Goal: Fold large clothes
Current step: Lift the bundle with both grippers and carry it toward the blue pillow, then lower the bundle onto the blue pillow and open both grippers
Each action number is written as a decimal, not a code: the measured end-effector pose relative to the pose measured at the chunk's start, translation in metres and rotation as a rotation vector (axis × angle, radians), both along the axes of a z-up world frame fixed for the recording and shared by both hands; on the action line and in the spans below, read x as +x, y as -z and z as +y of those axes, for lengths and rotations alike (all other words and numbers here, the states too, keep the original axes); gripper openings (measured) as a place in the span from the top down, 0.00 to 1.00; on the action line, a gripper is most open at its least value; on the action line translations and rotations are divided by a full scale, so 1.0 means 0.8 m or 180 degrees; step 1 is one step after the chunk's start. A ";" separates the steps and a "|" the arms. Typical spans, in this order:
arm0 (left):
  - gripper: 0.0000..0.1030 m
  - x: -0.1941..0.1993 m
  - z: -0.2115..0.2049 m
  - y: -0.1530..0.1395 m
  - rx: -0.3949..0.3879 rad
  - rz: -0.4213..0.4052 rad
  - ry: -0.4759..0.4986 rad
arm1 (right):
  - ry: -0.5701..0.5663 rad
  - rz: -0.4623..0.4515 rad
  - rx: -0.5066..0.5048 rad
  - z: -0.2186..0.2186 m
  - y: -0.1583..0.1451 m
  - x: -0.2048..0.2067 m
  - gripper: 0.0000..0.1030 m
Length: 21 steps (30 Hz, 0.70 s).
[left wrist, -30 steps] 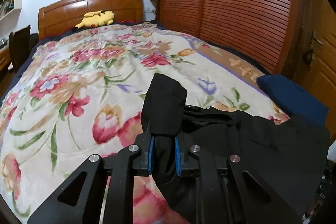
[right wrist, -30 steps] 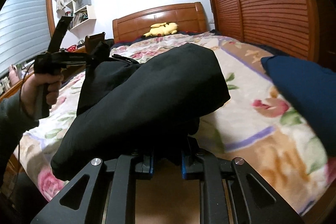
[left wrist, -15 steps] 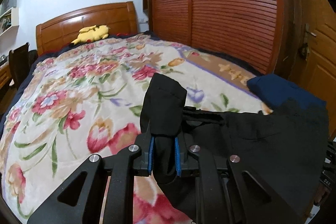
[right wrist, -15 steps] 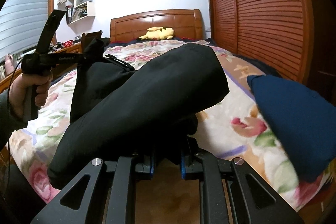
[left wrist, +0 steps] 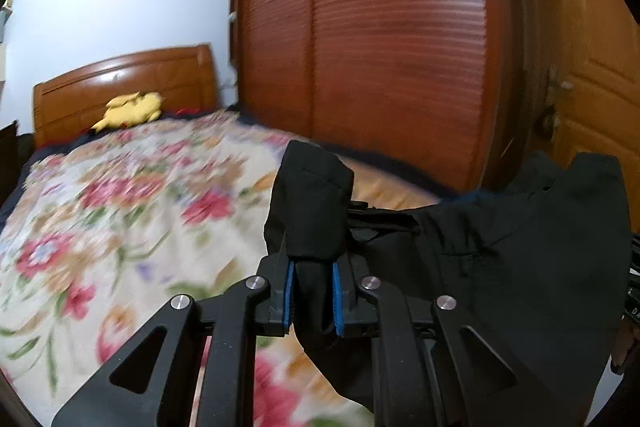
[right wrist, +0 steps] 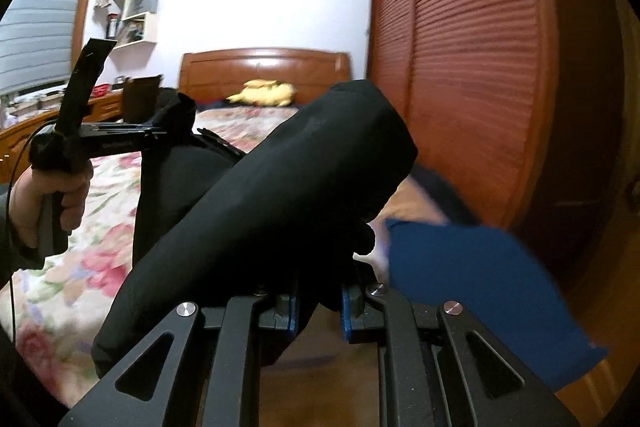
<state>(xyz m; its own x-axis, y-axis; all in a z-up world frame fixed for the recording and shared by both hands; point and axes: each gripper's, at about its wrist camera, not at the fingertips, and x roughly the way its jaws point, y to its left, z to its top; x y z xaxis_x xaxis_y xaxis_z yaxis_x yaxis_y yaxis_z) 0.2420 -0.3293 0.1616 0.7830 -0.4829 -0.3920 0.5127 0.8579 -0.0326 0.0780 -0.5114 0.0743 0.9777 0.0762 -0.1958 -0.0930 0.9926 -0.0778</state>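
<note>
A large black garment (left wrist: 500,267) hangs between my two grippers, held up above the foot of the bed. My left gripper (left wrist: 313,293) is shut on one bunched corner of it, which sticks up past the blue pads. My right gripper (right wrist: 318,311) is shut on another part of the garment (right wrist: 280,195), which bulges over the fingers. In the right wrist view the left gripper (right wrist: 120,143) shows at the left, held by a hand, with black cloth in its tip.
The bed with a floral cover (left wrist: 120,211) lies ahead and below. A folded dark blue garment (right wrist: 480,287) sits at the bed's right corner. A yellow plush toy (left wrist: 128,109) lies by the headboard. Slatted wooden wardrobe doors (left wrist: 380,47) stand on the right.
Both grippers have risen and tilted upward with the black garment, lifting it off the bed. The grips have not changed.
</note>
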 end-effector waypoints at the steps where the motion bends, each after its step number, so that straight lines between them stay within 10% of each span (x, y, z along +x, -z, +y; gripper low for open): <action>1: 0.85 0.002 -0.019 -0.006 -0.0044 -0.0046 0.0042 | 0.0067 -0.0027 -0.0030 -0.009 -0.009 -0.002 0.85; 10: 0.85 0.039 -0.185 -0.016 -0.0227 -0.0020 0.0507 | 0.0740 0.0038 -0.0190 -0.101 -0.022 -0.018 0.85; 21: 0.71 0.066 -0.307 0.025 0.0326 0.0204 0.0697 | 0.1344 0.0300 0.0310 -0.164 0.055 -0.035 0.85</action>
<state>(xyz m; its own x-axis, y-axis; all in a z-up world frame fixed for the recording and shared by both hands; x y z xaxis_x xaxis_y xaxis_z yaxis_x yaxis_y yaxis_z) 0.2949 -0.5746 0.1419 0.6360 -0.5935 -0.4931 0.6865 0.7271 0.0103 0.0497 -0.6424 0.0306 0.9052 -0.3036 -0.2973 0.3202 0.9473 0.0074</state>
